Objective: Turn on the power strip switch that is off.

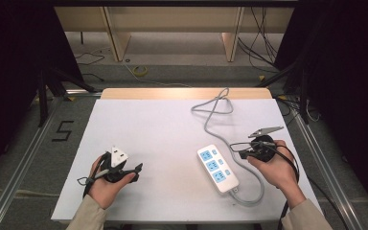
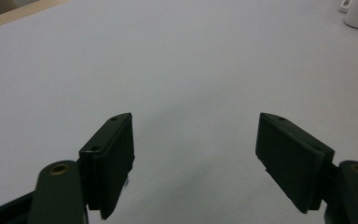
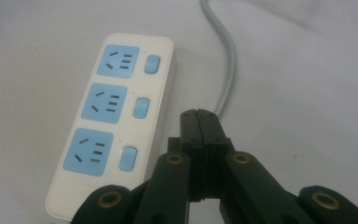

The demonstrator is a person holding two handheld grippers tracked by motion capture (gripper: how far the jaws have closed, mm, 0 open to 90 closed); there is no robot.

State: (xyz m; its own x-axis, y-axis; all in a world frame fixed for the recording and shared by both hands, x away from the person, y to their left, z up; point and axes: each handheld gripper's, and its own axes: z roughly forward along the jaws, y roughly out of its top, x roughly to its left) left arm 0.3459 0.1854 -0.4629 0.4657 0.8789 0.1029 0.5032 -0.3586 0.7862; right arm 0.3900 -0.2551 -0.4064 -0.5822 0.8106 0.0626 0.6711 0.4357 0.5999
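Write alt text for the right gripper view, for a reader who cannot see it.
The right gripper, its two black jaws pressed shut with nothing between them, points at a white plastic power strip lying flat on the pale grey table. The strip has three blue sockets, each beside a blue switch, and its grey cable runs off toward the top edge.

white table, shelving behind — floor cables
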